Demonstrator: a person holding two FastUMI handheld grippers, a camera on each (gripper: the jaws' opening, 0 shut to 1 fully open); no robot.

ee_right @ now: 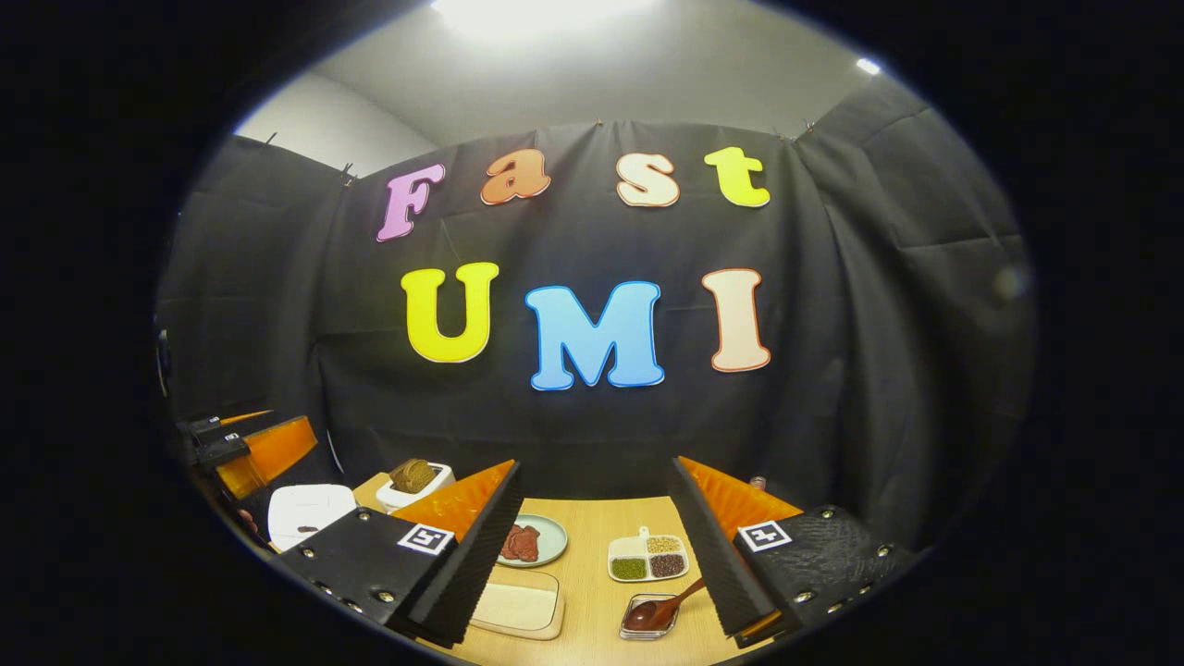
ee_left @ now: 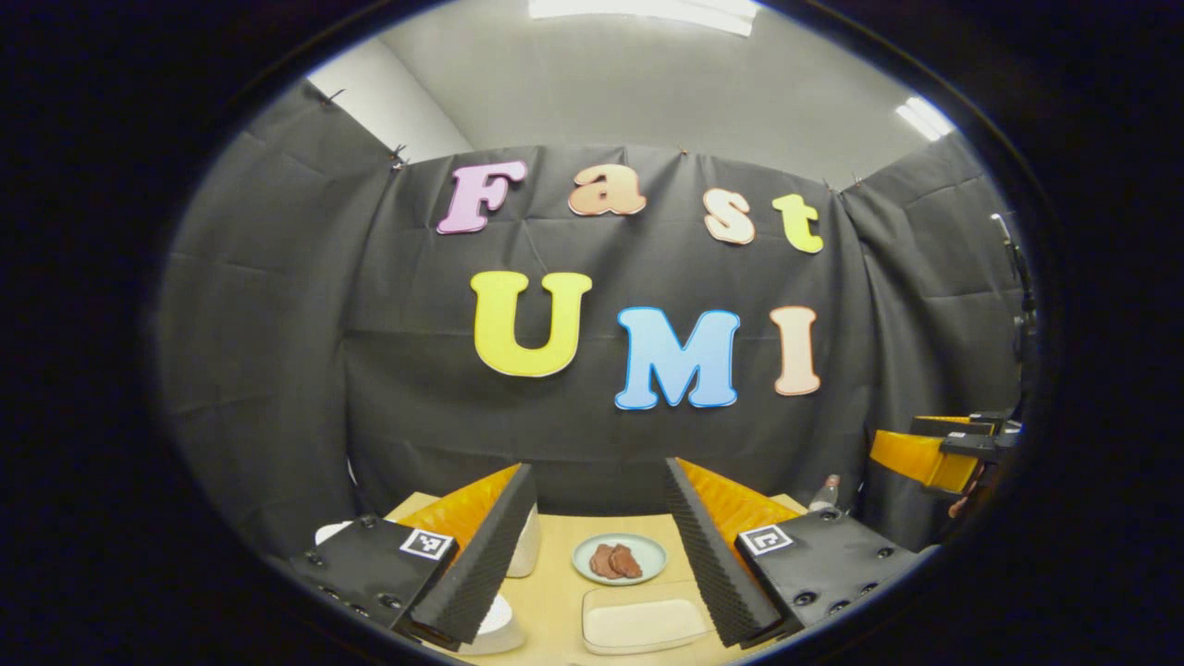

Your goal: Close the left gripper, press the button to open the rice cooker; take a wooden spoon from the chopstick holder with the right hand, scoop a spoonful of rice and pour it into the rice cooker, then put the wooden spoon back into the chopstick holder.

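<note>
On table [ee_right: 592, 592]: rice tray [ee_right: 516, 606], spoon [ee_right: 659, 609] in holder [ee_right: 647, 618]. Left hand-held gripper [ee_left: 599, 546] wide, empty; right hand-held gripper [ee_right: 597, 546] likewise.

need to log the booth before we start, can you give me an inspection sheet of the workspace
surface: light wooden table, no spills seen
job's things: white rice cooker, lid down; wooden spoon lying in a small glass dish; shallow tray of rice
clutter: plate of brown food; divided dish of beans; white pot with a brown lump; bottle top
grippers: left tongs open, above the table; right tongs open, holding nothing
cables: nothing seen
surroundings: black cloth wall, ceiling lights
</note>
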